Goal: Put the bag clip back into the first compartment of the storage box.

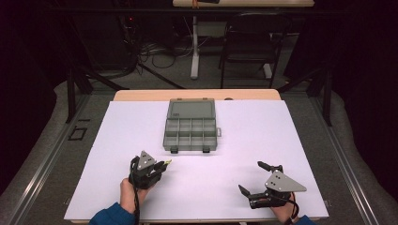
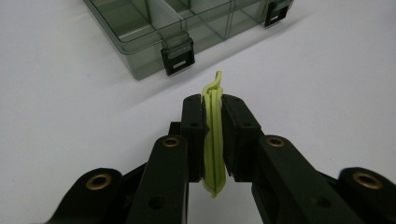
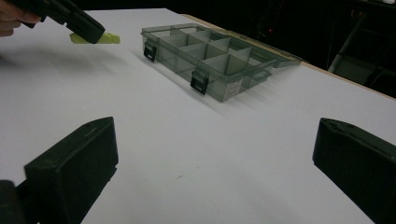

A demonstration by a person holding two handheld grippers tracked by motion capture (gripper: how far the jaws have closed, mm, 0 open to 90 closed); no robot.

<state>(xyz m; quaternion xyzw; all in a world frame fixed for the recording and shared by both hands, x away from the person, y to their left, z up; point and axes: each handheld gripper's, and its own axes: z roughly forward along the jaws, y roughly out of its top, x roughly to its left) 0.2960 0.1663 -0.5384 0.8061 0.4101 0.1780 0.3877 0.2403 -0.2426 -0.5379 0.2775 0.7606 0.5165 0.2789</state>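
High view: left gripper (image 1: 162,165) low over the near-left worktop (image 1: 244,136), jaws closed on a thin yellow-green clip (image 1: 167,162), tip aimed right and slightly far. Open grey organizer box (image 1: 191,133) just far and right of that tip, lid folded back on the far side, empty compartments facing up. Left hand clearly the nearer to the box; right gripper (image 1: 253,178) well apart at the near right, jaws spread wide, nothing between them, resting low by the worktop edge.

Left gripper view: clip (image 2: 214,140) pinched flat between the two pads, long axis running along the jaws, curled end poking out ahead toward the box (image 2: 154,42). Near wall of the box with a black latch (image 2: 177,56) ahead and to the left, a strip of bare worktop between.

Right gripper view: own jaws wide apart, empty. Left gripper (image 3: 77,23) far left with the clip (image 3: 105,38) sticking out, level, close to the box's (image 3: 219,60) near-left corner but not yet over a compartment. Likely next: a short carry forward over the wall.
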